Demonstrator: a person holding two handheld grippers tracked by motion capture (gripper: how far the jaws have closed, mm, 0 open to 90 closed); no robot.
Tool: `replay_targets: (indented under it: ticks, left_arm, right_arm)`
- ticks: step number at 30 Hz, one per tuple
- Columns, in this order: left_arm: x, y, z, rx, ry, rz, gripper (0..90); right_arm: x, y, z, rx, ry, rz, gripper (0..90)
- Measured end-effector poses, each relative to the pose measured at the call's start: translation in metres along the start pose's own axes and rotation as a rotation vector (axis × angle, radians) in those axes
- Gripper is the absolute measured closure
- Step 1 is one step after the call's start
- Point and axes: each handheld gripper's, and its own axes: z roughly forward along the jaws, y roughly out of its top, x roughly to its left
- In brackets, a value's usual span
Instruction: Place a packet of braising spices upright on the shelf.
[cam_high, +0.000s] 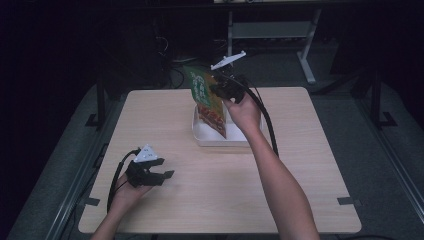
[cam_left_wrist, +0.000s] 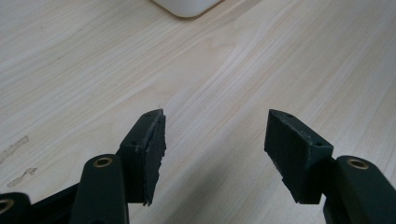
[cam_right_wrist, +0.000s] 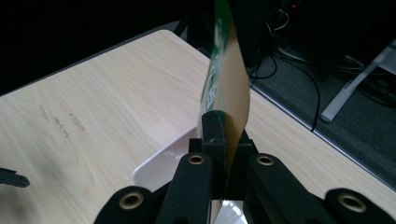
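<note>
While right arm reaches forward, right gripper (cam_high: 216, 90) fingers clamp snack pouch (cam_high: 206, 100) upright, long axis vertical, over white tray (cam_high: 200, 134); left gripper (cam_high: 165, 176) fingers gape empty above tabletop (cam_high: 300, 150).

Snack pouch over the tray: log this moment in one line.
right gripper: shut on snack pouch | pouch above white tray | left gripper: open, idle over table

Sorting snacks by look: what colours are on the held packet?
Green on top, orange-red below, on the packet; clearest in the high view.
</note>
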Motion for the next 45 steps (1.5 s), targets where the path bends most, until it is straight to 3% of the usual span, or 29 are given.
replay_targets:
  ticks: [15, 45]
  left_arm:
    - [0.000, 0.000, -0.001, -0.010, 0.000, -0.004, 38.1]
    - [0.000, 0.000, -0.001, -0.005, -0.002, -0.004, 38.1]
  right_arm:
    - [-0.004, -0.021, 0.011, -0.026, -0.004, 0.022, 89.7]
    - [-0.008, -0.035, 0.010, 0.048, 0.051, 0.062, 89.1]
